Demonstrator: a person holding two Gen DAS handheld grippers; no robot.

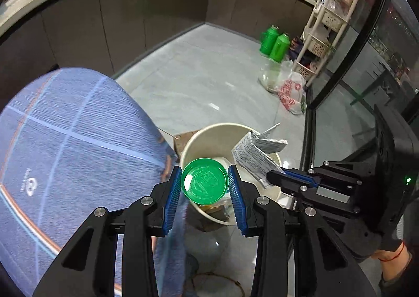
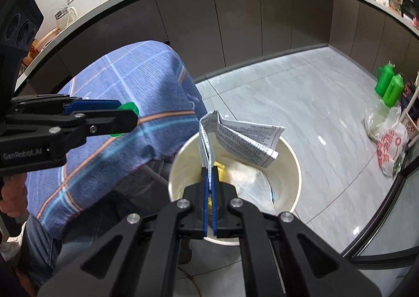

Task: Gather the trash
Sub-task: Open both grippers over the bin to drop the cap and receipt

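A cream round bin [image 1: 207, 137] [image 2: 293, 166] stands on the floor with rubbish inside. My left gripper [image 1: 204, 183] is shut on a green plastic lid [image 1: 204, 181], held flat just over the bin's near rim. In the right wrist view that left gripper [image 2: 128, 118] appears at the left, the green lid [image 2: 128, 108] poking past its tips. My right gripper [image 2: 209, 173] is shut on a folded printed paper [image 2: 248, 139], which hangs over the bin's mouth. The left wrist view shows the same paper [image 1: 255, 156] and the right gripper [image 1: 275, 176] beside the bin.
A table edge draped in a blue checked cloth [image 1: 65, 145] [image 2: 125, 103] sits left of the bin. Two green flasks [image 1: 275, 44], plastic bags [image 1: 290, 90] and a white rack [image 1: 330, 21] stand by a glass door [image 1: 366, 82]. Dark cabinets [image 2: 235, 16] run behind.
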